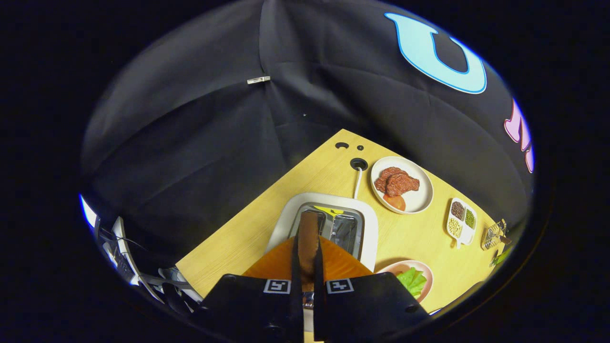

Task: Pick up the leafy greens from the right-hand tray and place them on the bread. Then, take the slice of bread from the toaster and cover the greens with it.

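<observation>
claw: fingers pressed on the slice of bread, held on its edge above the toaster, likely so it leaves the slot straight | leafy greens: lying on a pink plate beside the toaster, on the bench | step: probably carrying the bread to cover the greens

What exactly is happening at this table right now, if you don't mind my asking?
A person's handheld gripper has its two fingers closed on a slice of bread, held edge-on above the white toaster on the wooden table. To the side, leafy greens lie on a pinkish plate; what is under them cannot be made out. Beyond the toaster are a white plate of meat slices and a small divided dish of seeds.
</observation>
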The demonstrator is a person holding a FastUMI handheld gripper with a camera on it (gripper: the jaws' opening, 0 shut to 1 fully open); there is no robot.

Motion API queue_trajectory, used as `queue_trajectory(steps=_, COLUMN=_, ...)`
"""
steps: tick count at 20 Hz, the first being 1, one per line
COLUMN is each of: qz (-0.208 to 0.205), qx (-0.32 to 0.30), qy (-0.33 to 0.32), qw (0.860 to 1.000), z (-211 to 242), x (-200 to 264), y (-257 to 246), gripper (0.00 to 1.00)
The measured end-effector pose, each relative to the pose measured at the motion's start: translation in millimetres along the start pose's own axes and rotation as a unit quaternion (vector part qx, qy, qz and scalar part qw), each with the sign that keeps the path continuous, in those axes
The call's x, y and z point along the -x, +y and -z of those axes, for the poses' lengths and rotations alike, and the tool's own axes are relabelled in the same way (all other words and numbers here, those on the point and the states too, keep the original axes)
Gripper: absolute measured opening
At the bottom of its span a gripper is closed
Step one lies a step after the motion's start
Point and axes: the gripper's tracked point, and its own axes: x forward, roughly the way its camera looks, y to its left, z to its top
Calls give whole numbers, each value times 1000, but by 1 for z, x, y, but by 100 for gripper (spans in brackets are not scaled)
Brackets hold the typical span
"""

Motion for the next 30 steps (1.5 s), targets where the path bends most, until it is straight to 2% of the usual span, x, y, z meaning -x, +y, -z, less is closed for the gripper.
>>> queue_trajectory(steps=3, qz=-10, qx=-16, qy=-40, qw=999, z=-24, x=22, y=-3, gripper=13)
queue_trajectory(steps=8, qz=-24, qx=-49, qy=-121, qw=991, z=-71, x=95, y=-24, gripper=12)
queue_trajectory(steps=11, qz=-12, qx=-67, qy=-158, qw=985, z=-78, x=138, y=-52, gripper=12)
queue_trajectory(steps=14, qz=27, qx=-85, qy=-170, qw=981, z=-57, x=169, y=-98, gripper=12)
queue_trajectory(steps=21, qz=130, qx=-158, qy=-120, qw=971, z=49, x=153, y=-191, gripper=12)
queue_trajectory(steps=25, qz=139, qx=-226, qy=-112, qw=958, z=89, x=132, y=-202, gripper=12)
queue_trajectory(steps=30, qz=129, qx=-297, qy=-134, qw=937, z=101, x=94, y=-201, gripper=12)
